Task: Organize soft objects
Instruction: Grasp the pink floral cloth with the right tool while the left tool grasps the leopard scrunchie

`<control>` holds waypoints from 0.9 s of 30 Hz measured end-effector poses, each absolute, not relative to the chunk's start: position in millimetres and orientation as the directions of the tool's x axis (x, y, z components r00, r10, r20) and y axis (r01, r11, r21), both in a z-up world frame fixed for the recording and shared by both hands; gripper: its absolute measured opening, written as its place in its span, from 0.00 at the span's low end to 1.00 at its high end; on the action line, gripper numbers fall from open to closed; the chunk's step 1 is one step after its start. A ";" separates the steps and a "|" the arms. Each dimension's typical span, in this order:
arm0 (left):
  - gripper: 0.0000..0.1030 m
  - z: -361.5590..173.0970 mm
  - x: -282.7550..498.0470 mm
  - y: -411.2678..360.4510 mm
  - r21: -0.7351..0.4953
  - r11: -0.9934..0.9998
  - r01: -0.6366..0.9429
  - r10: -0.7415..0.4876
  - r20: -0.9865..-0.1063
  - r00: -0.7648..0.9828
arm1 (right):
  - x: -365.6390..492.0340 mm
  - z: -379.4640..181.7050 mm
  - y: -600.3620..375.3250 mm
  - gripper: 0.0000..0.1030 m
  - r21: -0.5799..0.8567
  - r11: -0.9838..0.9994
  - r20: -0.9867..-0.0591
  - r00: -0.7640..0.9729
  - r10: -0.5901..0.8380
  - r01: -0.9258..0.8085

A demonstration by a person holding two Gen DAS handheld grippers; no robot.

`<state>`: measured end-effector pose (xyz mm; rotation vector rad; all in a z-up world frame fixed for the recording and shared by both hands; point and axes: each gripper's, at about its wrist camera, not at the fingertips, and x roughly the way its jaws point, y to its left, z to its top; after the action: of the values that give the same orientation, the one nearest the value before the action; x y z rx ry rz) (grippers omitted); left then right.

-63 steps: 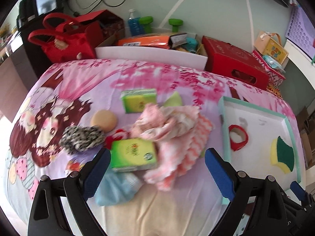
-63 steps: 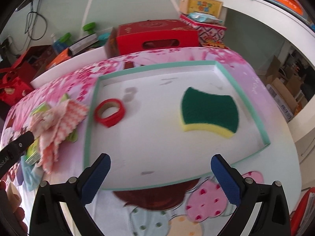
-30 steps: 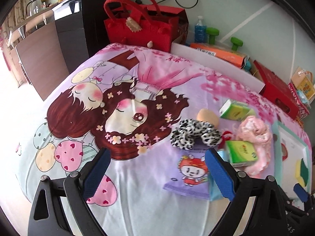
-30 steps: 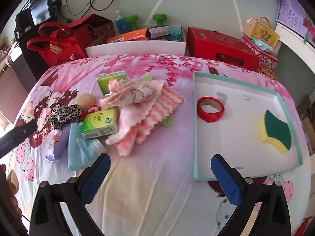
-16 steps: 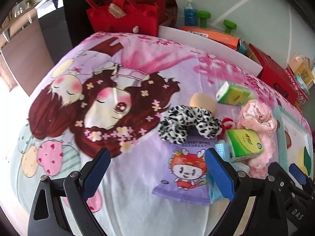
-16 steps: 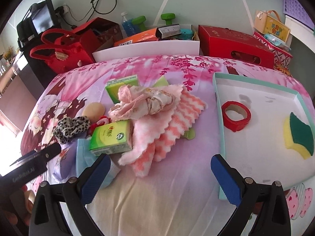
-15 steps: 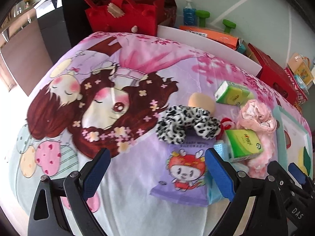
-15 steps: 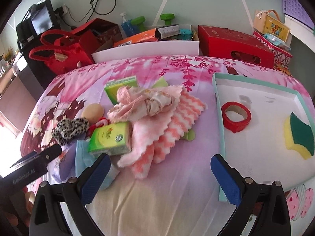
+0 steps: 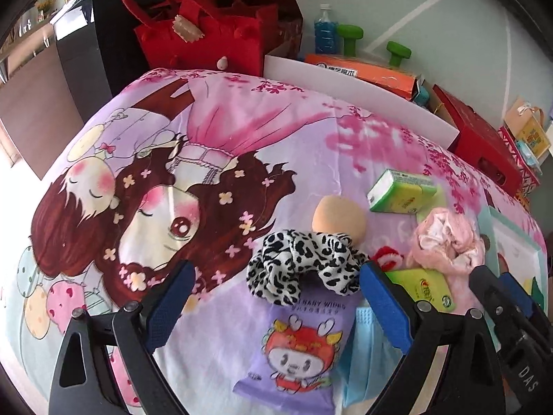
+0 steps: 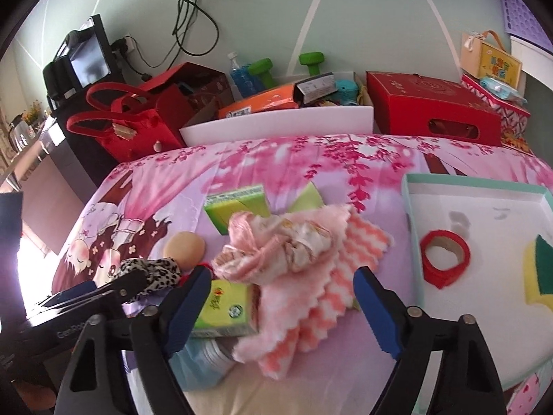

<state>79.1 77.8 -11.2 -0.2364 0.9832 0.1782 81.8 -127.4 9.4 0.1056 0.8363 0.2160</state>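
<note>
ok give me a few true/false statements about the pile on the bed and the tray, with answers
1. The red tape roll lies inside the teal-rimmed tray. True.
2. The leopard-print scrunchie is inside the tray. False: it lies on the bedspread, overlapping the top of the purple baby wipes pack.
3. The right gripper is clamped on the green tissue pack. False: its jaws stand open, gripping nothing.
4. The green and yellow sponge is in the tray. True.
5. The left gripper holds the scrunchie. False: it is open and empty.

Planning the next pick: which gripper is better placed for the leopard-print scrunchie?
Probably left: the left gripper, open, has the leopard-print scrunchie just ahead between its fingers. The right gripper faces the pink cloth.
</note>
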 end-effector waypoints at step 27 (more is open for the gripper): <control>0.39 -24.8 86.8 74.5 -0.194 0.958 -0.213 -0.052 -0.842 0.537 | 87.3 -2.6 -114.0 0.16 0.174 0.967 -0.736 0.629 0.252 -0.184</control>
<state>86.8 74.5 -24.8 -0.2893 1.0033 0.0976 87.3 -114.0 -2.6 0.0847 0.8553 0.2504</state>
